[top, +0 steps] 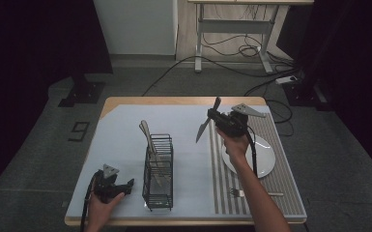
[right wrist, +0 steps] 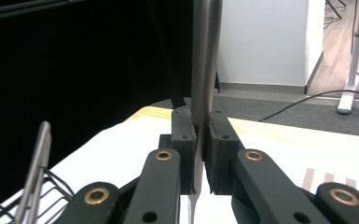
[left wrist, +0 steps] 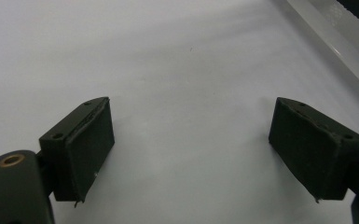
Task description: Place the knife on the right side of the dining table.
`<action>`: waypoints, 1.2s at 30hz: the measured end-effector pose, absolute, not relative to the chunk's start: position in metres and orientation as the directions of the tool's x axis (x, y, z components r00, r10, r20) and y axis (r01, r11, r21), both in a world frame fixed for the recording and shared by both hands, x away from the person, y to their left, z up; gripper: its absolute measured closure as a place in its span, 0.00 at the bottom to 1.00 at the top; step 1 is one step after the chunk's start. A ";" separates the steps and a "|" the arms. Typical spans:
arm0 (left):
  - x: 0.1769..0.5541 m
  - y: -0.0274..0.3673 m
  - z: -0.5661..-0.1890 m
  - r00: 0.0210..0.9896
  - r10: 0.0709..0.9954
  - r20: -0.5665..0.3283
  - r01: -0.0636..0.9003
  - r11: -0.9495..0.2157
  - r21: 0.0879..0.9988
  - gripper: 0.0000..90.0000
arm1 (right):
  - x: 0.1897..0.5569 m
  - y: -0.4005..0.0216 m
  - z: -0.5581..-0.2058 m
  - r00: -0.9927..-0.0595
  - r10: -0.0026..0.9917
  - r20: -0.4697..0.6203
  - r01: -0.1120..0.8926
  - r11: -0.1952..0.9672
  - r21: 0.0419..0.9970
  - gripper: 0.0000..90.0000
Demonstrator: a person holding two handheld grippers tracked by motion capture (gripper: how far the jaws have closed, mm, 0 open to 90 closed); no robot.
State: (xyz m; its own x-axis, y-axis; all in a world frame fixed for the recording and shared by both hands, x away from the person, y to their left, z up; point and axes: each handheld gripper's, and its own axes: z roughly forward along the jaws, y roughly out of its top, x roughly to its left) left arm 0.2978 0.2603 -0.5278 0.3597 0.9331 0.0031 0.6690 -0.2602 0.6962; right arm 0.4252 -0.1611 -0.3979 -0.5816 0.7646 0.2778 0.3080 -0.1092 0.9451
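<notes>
Steel knife (top: 207, 123) – flat, slim – pinched tight in right gripper (top: 216, 117) fingers; left gripper (left wrist: 191, 149) fingers wide apart, empty.

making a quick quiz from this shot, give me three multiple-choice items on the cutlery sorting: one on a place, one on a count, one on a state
1. Where does the fork lie?
A. on the striped mat, near the table's front edge
B. inside the wire caddy
C. on the white plate

2. How many utensils stand in the wire caddy?
A. none
B. two
C. five

3. How is the right gripper?
A. wide open over the plate
B. shut on the knife
C. lying on the table

Answers:
1. A: the high view shows it on the striped mat, in front of the white plate.
2. B: two handles rise out of the caddy.
3. B: in the right gripper view the jaws press the knife between them, lifted above the table.
</notes>
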 end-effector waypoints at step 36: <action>0.298 0.260 -0.528 0.360 0.933 0.003 0.669 -0.261 0.696 0.15 | 0.465 -0.184 -0.418 -0.453 0.861 0.230 0.321 -0.083 0.943 0.93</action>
